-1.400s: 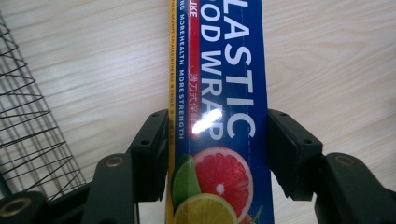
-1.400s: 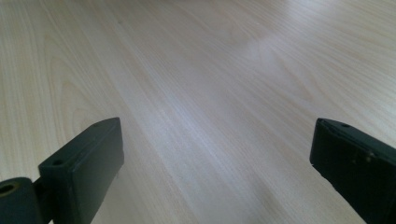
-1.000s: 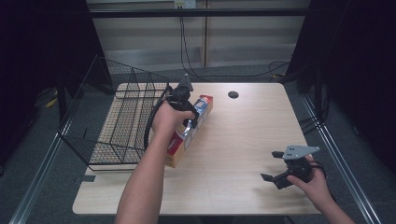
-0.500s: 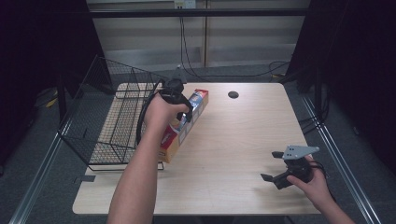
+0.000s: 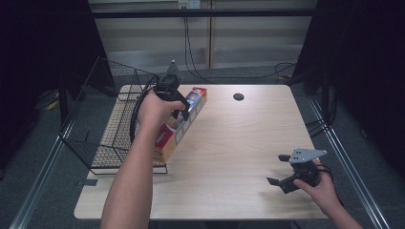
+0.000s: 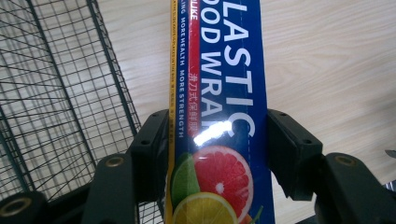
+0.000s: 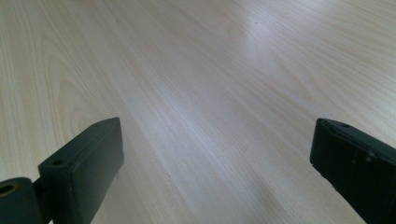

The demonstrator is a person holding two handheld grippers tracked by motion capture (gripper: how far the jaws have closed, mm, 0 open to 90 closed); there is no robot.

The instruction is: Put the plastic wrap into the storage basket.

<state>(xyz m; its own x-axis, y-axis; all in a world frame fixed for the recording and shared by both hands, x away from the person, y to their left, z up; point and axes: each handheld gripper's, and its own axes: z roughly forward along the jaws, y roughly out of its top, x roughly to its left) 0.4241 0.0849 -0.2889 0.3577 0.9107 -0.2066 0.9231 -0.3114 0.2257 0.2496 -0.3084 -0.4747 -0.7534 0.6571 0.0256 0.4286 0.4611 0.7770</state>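
- Left tool [image 5: 184, 114]: jaws pinch the plastic wrap box [image 6: 219, 93] across its width, pads against both long sides.
- Plastic wrap box: long and tilted, its far end raised, just beside the wire basket [image 5: 102, 129] at the desk's [image 5: 239, 143] left.
- Right tool [image 5: 282, 181]: jaws spread wide with nothing between them, low over bare desk near the front right corner, well apart from the box.

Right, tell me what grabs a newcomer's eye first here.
The long plastic wrap box, blue and red with citrus pictures, clamped in the left hand-held gripper beside the black wire basket at the table's left. Then the right hand-held gripper, jaws apart and empty, low over the bare wooden table at the near right.
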